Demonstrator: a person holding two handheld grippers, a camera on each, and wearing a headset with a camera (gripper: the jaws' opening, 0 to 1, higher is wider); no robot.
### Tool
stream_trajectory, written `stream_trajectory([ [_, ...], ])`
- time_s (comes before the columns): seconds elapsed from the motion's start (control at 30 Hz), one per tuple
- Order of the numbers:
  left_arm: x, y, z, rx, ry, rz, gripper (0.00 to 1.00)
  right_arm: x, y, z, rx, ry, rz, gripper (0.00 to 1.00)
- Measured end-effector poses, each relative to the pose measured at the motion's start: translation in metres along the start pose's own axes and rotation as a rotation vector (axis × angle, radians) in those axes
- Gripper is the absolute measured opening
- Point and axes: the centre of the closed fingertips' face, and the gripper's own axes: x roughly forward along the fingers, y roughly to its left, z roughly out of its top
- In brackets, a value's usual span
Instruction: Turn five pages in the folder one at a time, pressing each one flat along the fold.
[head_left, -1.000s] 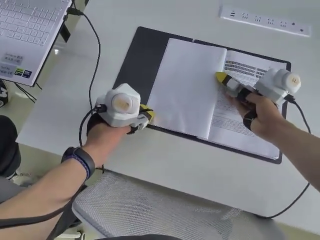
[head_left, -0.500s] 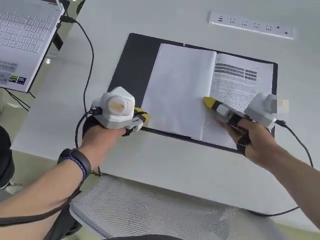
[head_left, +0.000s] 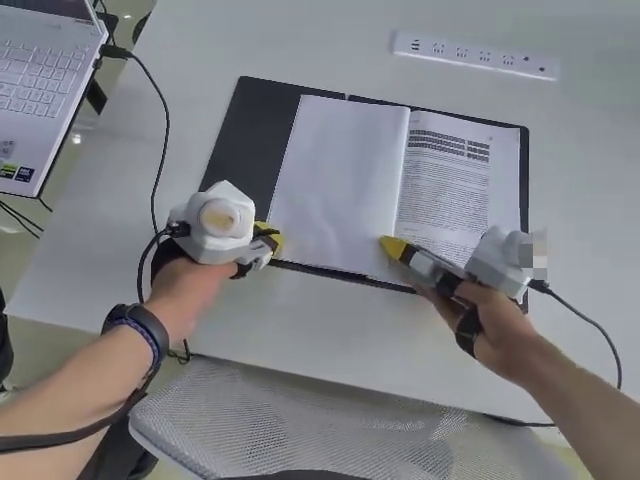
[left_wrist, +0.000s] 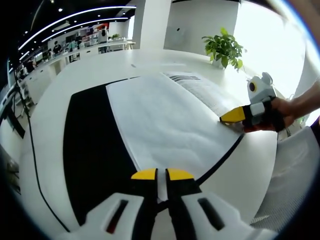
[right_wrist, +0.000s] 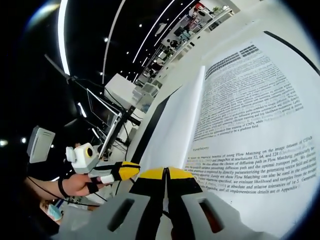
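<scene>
Folder (head_left: 248, 130) fold, at its lower end just below the centre of the head view, is where the right gripper (head_left: 392, 247) rests, yellow-tipped jaws closed together with nothing between them. The left gripper (head_left: 266, 240), left of centre, has its jaws drawn narrow, almost touching, at the lower left corner of the blank page (head_left: 340, 180); whether they pinch paper I cannot tell. The blank page lies flat left of the fold, the printed page (head_left: 455, 185) right of it. The open folder sits mid-frame on a white table (head_left: 330, 330), with a laptop (head_left: 35, 80) at upper left and a power strip (head_left: 475, 55) along the top.
</scene>
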Motion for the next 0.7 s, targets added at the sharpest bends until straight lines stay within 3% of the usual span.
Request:
stream_trajectory([
  [0.23, -0.001, -0.002, 0.0, 0.015, 0.001, -0.005, 0.07, -0.006, 0.004, -0.012, -0.017, 0.026, 0.005, 0.0],
  [0.7, -0.001, -0.004, 0.0, 0.034, 0.011, -0.011, 0.09, -0.009, -0.008, -0.02, -0.04, 0.071, -0.002, 0.0],
])
